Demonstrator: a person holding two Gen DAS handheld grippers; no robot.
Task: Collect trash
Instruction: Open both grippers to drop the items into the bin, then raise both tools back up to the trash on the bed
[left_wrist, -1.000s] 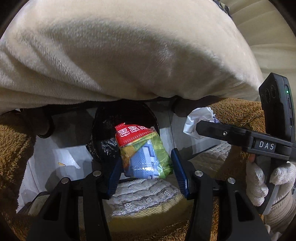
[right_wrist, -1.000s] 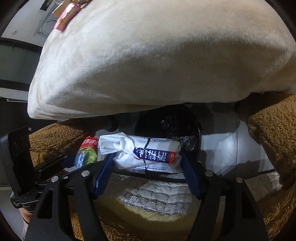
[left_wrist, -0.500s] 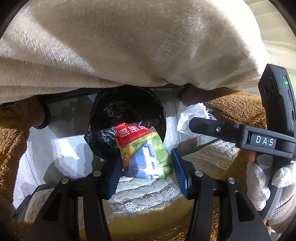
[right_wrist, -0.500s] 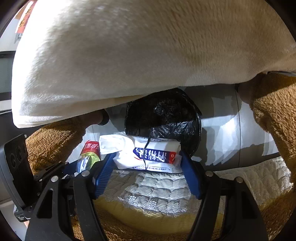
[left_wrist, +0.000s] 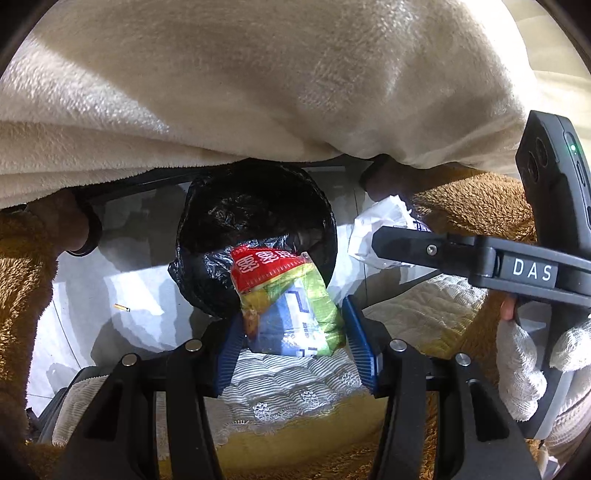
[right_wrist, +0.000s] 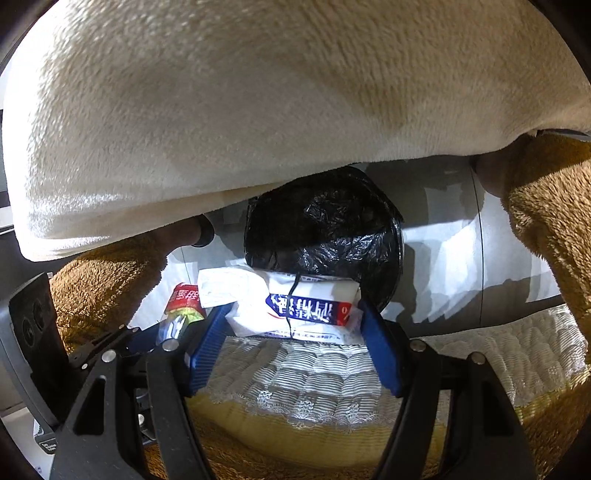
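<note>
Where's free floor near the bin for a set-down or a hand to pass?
Free: the pale floor left of the black-lined bin, bare except one small scrap, and the floor on the bin's other side up to the brown blanket. Crowded: over the bin mouth, where the snack wrapper and white packet hang under the cream blanket.

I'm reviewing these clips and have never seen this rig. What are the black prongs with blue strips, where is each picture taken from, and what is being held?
No robot here: a person holds a hand-held gripper in each hand, with a camera on each looking along its jaws. In the left view, the left gripper is shut on a red and green snack wrapper; a gloved hand holding the other gripper shows at the right. In the right view, the right gripper is shut on a white packet. Both hang above a bin lined with a black bag on a pale floor, under a cream blanket. A brown fleece lies alongside.
</note>
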